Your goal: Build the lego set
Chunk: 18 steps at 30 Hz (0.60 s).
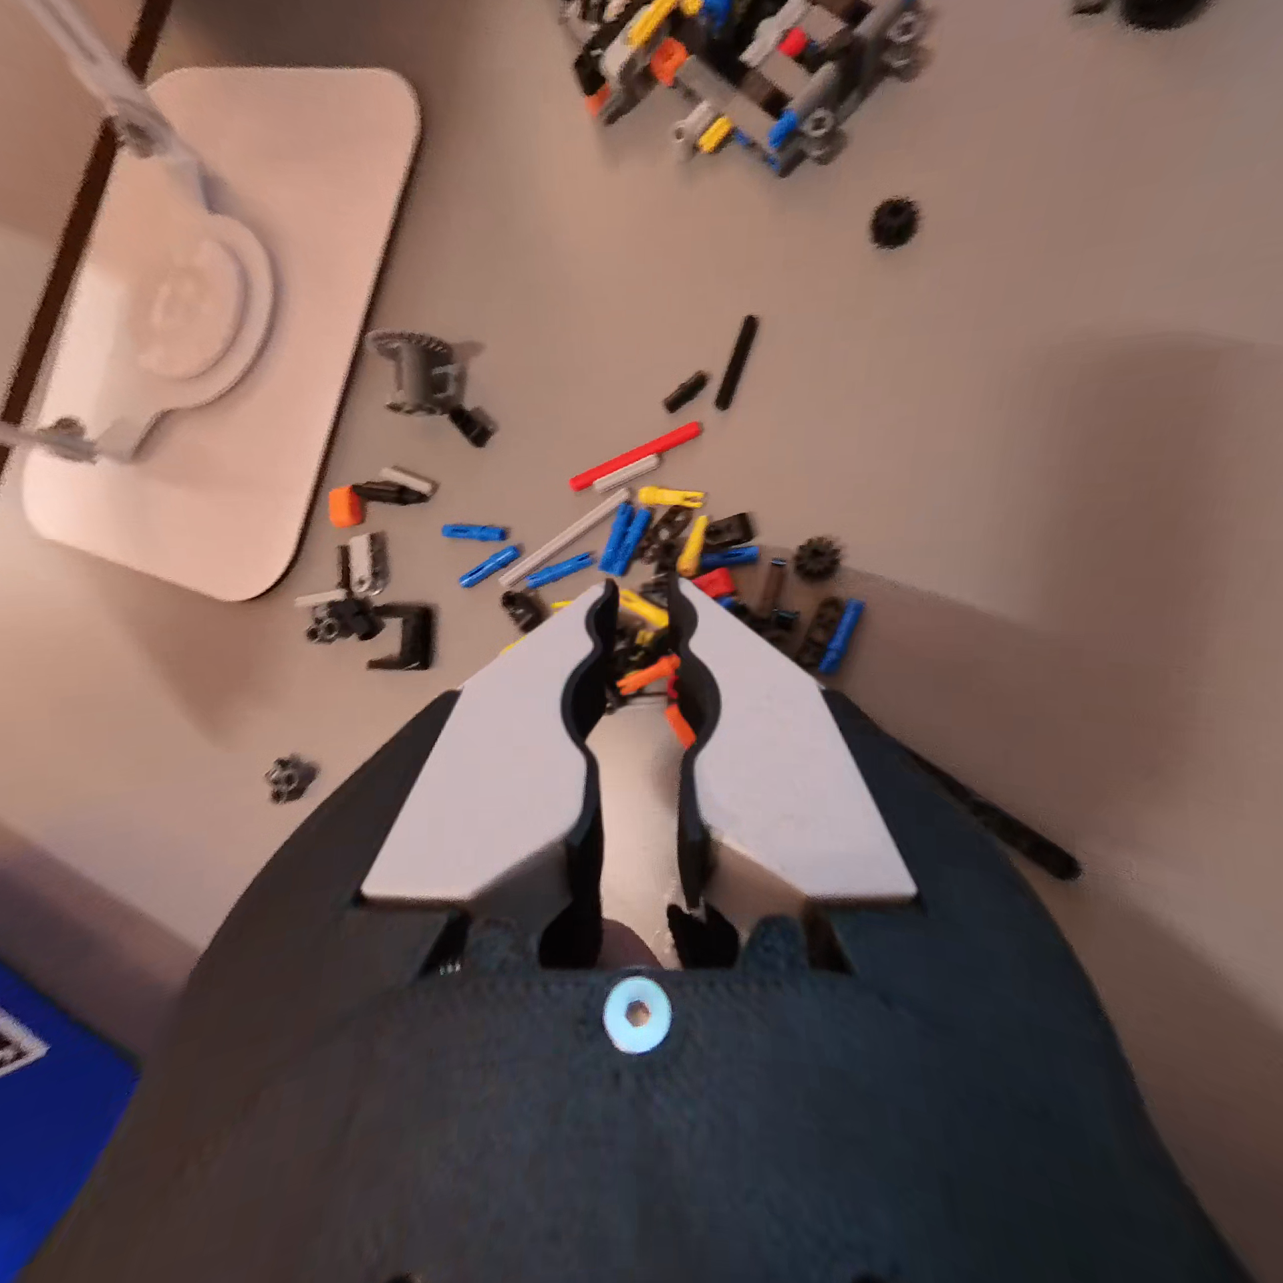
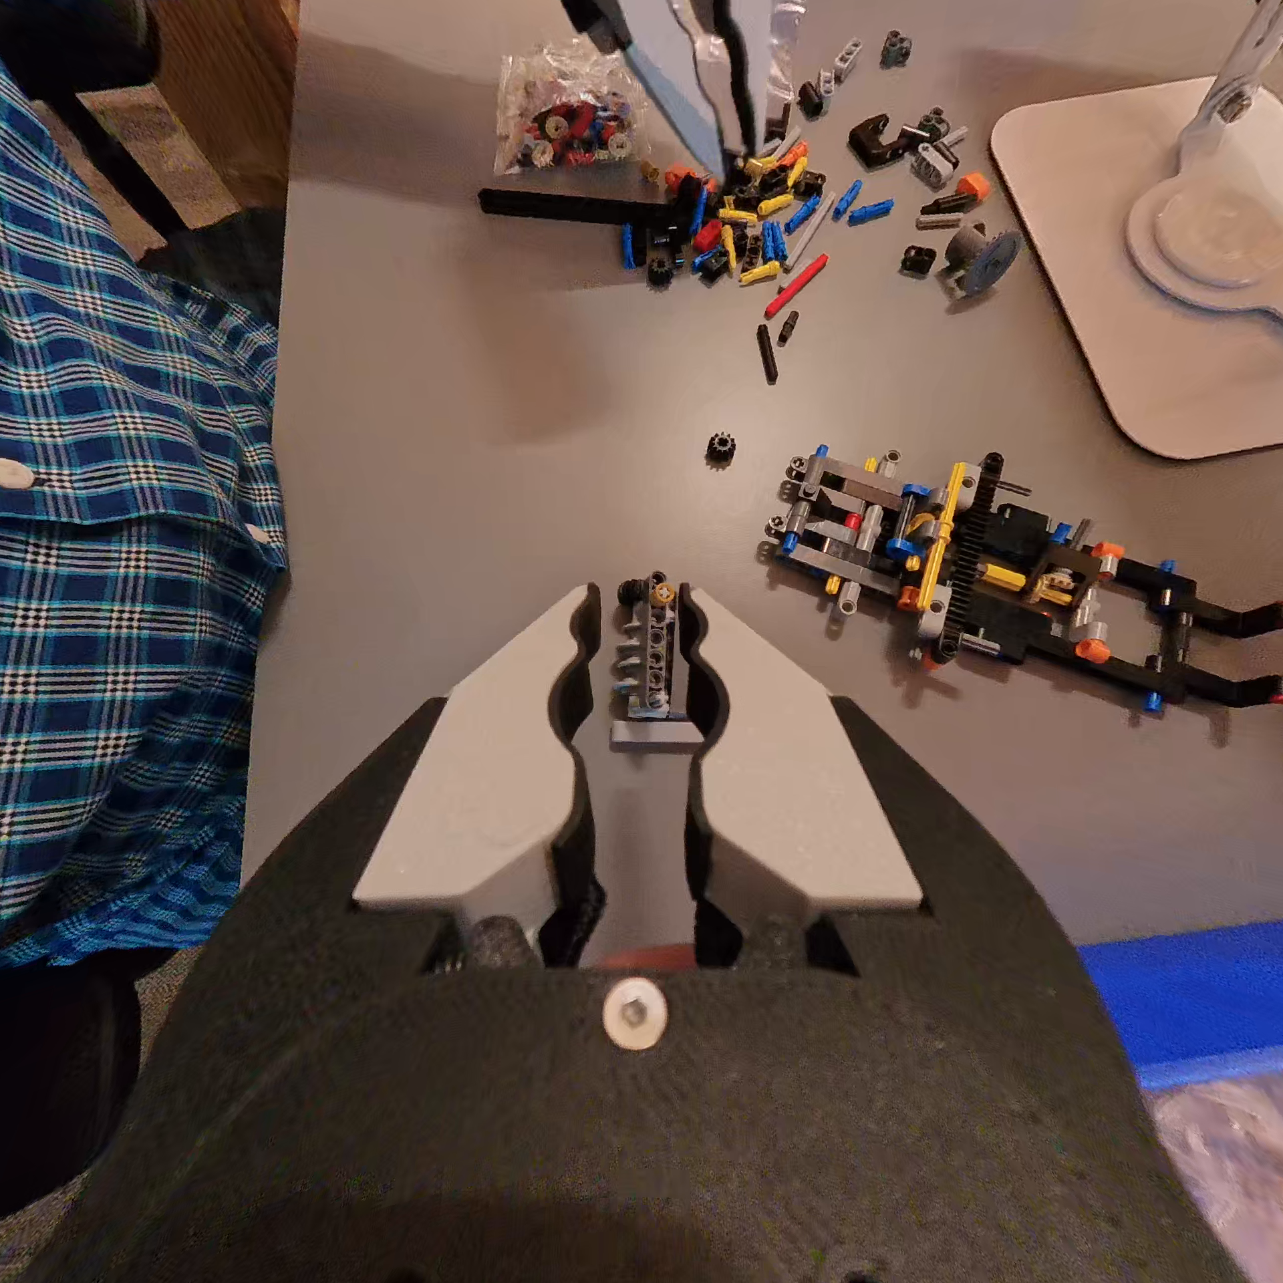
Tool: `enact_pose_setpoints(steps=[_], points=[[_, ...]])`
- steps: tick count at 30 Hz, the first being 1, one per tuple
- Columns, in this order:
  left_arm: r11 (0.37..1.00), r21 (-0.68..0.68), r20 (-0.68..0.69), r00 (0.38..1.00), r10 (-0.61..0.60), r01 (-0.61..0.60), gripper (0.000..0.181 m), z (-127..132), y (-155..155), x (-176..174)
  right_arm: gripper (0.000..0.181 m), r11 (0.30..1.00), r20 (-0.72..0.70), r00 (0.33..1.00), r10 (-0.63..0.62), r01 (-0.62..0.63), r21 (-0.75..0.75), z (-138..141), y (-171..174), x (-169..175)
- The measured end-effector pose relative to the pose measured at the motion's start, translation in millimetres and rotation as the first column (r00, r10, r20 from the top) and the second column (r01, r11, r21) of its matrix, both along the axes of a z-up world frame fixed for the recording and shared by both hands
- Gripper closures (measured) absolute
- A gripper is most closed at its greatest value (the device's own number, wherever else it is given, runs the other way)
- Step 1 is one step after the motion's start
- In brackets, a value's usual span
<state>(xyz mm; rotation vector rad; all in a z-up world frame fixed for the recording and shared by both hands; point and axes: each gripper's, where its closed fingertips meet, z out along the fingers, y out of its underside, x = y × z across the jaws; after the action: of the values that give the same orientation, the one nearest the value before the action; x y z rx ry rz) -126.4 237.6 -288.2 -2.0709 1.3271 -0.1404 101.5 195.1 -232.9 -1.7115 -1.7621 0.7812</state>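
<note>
My left gripper hovers low over a pile of loose lego pieces. Its jaws stand a narrow gap apart, and a yellow piece lies between the tips. It also shows in the right wrist view, tips down in the pile. My right gripper is shut on a small grey beam assembly with a black gear at its far end, just above the table. The partly built chassis lies to its right and also shows in the left wrist view.
A white stand base sits at the far right. A clear bag of parts and a long black beam lie by the pile. A lone black gear lies mid-table. A person in a plaid shirt is at the left edge. Spacing between my two grippers at the tips: around 25 cm.
</note>
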Motion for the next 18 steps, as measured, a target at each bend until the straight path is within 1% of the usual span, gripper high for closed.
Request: enact_pose_setpoints(steps=[1,5,8,12,15,18], points=[[1.0,-0.016,-0.001,1.0,-0.023,0.023,0.17,-2.5,-3.9,4.1,0.162,1.0,-0.004,1.0,-0.001,0.001,-0.003,-0.7,0.1,-0.3],[0.999,-0.033,-0.059,0.998,-0.036,0.034,0.17,-13.1,-3.5,5.3,0.162,1.0,-0.013,1.0,0.004,-0.004,-0.009,-3.5,-0.4,-2.3],[0.998,-0.05,-0.073,0.997,-0.034,0.03,0.17,-16.1,-5.9,4.0,0.162,1.0,-0.019,1.0,0.006,-0.006,-0.012,-4.1,-1.2,-2.4],[0.994,-0.104,-0.069,0.997,-0.039,0.032,0.17,-22.4,-18.9,5.9,0.162,1.0,-0.024,1.0,0.011,-0.011,-0.018,-6.0,-2.7,-1.7],[0.988,-0.147,-0.05,0.997,-0.055,0.047,0.17,-22.3,-34.6,6.3,0.162,1.0,-0.026,1.0,0.009,-0.009,-0.023,-7.7,-2.2,-1.8],[0.996,-0.087,-0.022,1.0,0.016,-0.018,0.167,-9.3,-29.2,-7.5,0.162,1.0,-0.035,0.999,0.007,-0.007,-0.026,-7.4,-1.6,-2.4]])
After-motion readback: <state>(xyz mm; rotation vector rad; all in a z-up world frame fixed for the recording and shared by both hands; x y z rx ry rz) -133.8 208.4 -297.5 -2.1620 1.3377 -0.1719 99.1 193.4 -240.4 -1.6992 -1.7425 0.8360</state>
